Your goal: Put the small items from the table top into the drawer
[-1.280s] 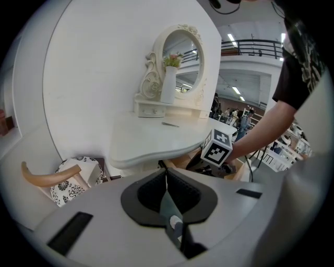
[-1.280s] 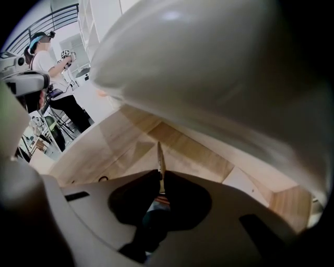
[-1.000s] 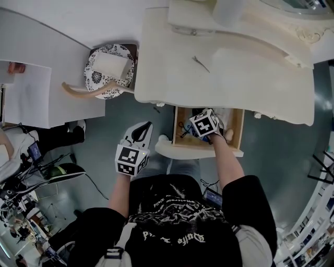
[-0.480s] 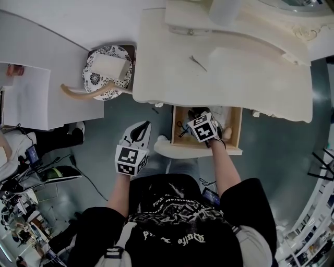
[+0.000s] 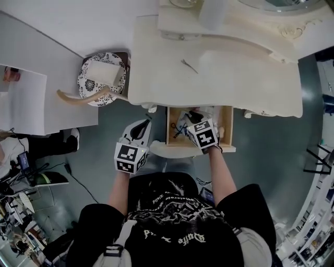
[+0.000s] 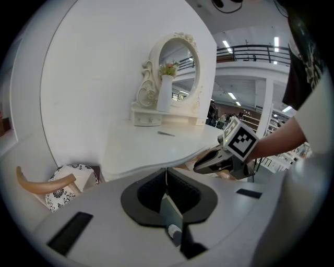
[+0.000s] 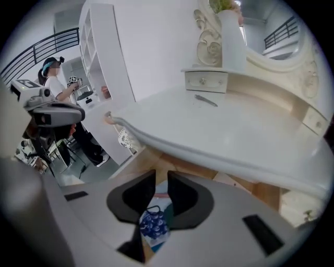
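drawer [image 5: 170, 128] contents half hidden under right gripper [image 7: 162, 183], jaws just opening, empty; left gripper [image 6: 167, 182] jaws shut

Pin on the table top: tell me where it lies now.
In the head view the pin lies on the white dressing table, left of centre, in front of the small drawer box at the back, beyond the open drawer.

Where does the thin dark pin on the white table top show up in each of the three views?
Head view: the pin is upper middle, on the table top.
Left gripper view: the pin is at the picture's centre.
Right gripper view: the pin is upper right of centre.
Shared landmark: the white vase stands behind it in all three.
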`<state>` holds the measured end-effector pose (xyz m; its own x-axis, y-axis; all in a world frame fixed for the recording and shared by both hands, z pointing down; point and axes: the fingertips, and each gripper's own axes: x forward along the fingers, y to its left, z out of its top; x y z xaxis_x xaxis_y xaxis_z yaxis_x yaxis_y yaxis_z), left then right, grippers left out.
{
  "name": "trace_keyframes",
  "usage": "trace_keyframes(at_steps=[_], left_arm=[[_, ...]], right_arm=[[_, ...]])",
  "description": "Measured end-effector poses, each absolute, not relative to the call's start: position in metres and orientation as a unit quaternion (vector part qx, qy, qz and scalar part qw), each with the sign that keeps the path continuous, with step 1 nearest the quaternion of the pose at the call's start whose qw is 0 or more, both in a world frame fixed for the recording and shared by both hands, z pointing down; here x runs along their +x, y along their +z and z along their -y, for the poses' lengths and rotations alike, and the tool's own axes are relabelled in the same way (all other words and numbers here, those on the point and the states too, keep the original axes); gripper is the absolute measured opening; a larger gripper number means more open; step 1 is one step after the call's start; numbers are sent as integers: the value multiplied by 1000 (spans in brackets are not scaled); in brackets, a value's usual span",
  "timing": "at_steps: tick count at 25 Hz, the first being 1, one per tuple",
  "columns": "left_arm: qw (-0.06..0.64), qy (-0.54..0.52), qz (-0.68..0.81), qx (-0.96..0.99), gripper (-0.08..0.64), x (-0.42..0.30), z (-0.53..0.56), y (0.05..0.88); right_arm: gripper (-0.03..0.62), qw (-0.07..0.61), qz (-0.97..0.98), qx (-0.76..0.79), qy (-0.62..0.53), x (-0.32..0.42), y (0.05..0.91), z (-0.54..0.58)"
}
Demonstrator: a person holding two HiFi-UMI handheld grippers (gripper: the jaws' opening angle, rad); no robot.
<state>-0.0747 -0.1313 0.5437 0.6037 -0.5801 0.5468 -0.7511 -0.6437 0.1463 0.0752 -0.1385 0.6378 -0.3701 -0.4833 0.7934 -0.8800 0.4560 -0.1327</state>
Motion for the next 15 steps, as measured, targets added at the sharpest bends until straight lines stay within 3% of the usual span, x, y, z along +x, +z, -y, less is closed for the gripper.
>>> trace_keyframes(at_steps=[15], left_arm=[[171,194,355,898,20,-58,127,516]], right_arm=[[114,285,764,513,269,100,563,120]])
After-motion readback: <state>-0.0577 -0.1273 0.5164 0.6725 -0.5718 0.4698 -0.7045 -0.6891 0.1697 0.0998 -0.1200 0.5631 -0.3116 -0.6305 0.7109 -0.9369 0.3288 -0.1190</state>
